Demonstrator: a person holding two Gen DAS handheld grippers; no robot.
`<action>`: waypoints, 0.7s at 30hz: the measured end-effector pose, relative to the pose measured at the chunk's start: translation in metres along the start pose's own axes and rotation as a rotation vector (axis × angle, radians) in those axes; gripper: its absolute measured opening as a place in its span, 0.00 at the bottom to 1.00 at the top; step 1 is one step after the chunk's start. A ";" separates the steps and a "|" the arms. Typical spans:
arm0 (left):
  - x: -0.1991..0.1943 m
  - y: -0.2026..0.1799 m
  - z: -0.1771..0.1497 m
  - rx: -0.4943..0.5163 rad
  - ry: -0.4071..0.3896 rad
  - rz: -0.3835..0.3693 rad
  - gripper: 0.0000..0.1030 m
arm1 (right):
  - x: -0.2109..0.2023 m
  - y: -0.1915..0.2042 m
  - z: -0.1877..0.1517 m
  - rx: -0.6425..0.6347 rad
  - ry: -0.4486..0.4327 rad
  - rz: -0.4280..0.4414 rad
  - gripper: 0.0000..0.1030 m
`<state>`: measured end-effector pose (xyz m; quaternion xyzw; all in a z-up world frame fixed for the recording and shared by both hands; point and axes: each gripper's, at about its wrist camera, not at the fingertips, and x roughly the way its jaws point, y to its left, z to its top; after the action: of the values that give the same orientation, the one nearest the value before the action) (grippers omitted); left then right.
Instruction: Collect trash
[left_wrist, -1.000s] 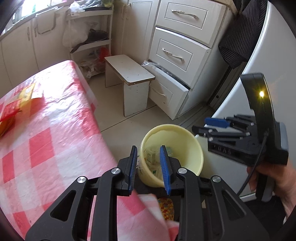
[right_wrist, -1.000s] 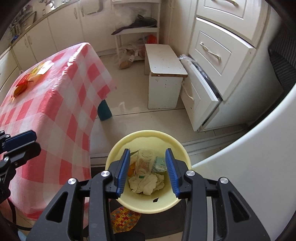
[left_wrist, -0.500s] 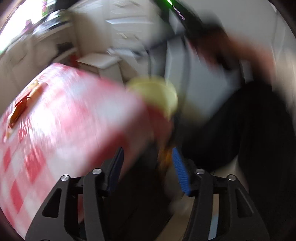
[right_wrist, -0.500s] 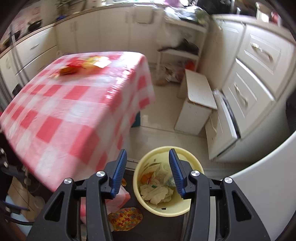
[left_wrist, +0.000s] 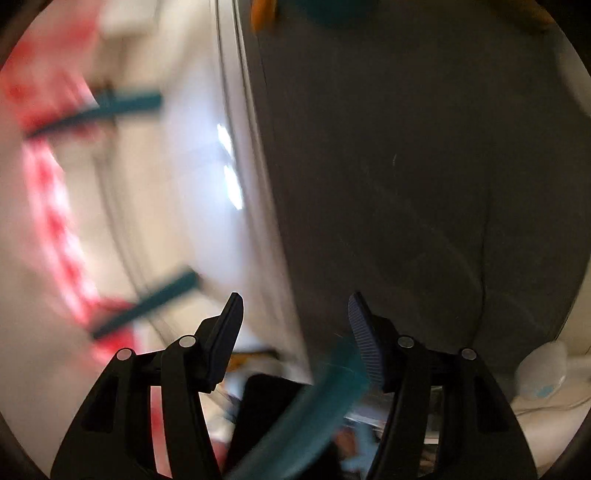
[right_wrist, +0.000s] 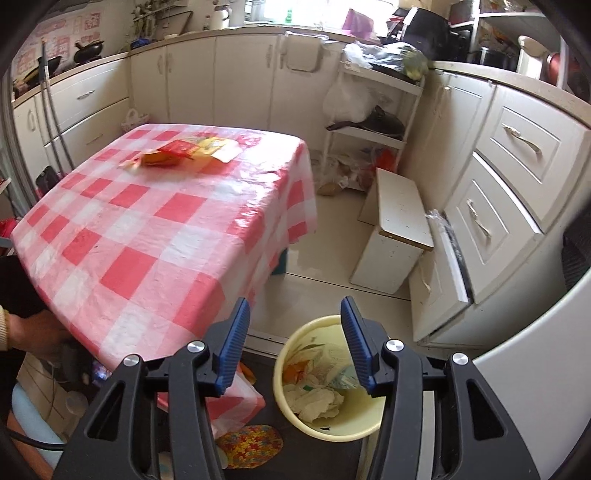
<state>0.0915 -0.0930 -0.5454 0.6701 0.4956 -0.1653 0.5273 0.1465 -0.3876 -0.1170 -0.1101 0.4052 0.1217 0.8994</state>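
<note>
Beside the red-and-white checked tablecloth table (right_wrist: 147, 236), a pale yellow round plastic bin (right_wrist: 291, 373) sits on the floor holding crumpled white paper and wrappers (right_wrist: 317, 391). Right gripper (right_wrist: 293, 345) hangs above the bin, jaws opening, nothing between them. Orange and yellow snack wrappers (right_wrist: 184, 151) lie on the table's far side. Left gripper (left_wrist: 293, 338) is released, empty, its view motion-blurred.

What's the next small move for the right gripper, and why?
Probably reach across the checked tablecloth toward the snack wrappers at its far end. The right gripper is empty, its jaws opening, and it hangs over the yellow bin, which already holds crumpled trash; those wrappers are the only litter visible on the table.
</note>
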 end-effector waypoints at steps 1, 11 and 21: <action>0.015 0.016 0.004 -0.104 0.038 -0.065 0.56 | 0.000 -0.005 -0.001 0.017 0.004 -0.013 0.54; 0.043 0.107 0.121 -0.335 -0.242 -0.045 0.68 | -0.004 -0.054 -0.012 0.176 0.014 -0.061 0.56; 0.044 0.130 0.144 -0.310 -0.582 -0.117 0.68 | 0.013 -0.077 -0.017 0.277 0.044 -0.021 0.56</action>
<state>0.2639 -0.1907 -0.5635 0.4771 0.3810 -0.3022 0.7321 0.1665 -0.4634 -0.1301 0.0083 0.4366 0.0530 0.8981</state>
